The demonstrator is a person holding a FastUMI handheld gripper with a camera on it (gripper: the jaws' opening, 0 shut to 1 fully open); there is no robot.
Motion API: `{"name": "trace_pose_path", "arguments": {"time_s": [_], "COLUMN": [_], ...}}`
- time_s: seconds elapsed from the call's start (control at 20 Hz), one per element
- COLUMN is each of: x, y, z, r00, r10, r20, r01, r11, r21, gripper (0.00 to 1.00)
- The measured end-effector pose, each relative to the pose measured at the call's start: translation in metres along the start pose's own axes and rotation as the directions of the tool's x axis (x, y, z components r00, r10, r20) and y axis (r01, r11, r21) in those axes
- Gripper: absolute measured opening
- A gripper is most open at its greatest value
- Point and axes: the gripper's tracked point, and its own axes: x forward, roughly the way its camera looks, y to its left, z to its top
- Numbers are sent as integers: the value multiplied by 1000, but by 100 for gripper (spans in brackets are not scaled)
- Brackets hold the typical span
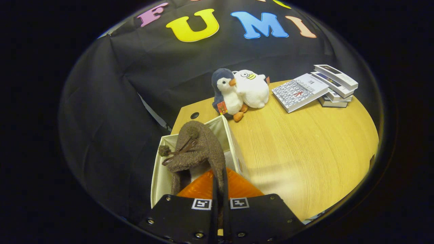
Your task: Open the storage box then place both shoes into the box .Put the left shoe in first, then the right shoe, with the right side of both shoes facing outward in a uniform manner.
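While gripper pinches the shoe by its thin collar over the box, fuzzy upper looks soft, light, floppy — collar grip suits it.

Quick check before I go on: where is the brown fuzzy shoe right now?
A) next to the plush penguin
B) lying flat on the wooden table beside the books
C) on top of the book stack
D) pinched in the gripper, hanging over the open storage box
D: the gripper has its fingers closed on the brown shoe's edge, and the shoe hangs over the open white storage box, not on the table.
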Motion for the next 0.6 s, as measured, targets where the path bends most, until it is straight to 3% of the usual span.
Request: {"name": "trace_pose_path", "arguments": {"time_s": [0.1,0.15,0.2,0.25,0.35,0.6], "x": [-9,-13,-17,-23,-38,-88], "y": [4,4,4,5,8,-7], "z": [10,15,20,26,36,65], "r00": [999,998,996,994,986,950], "r10": [15,18,22,30,61,91], "r20": [38,59,81,105,156,298], "r01": [-14,-15,-15,-16,-31,20], "r11": [999,998,995,991,982,936], "r21": [-30,-62,-94,-131,-188,-350], "gripper": [26,47,58,77,99,98]}}
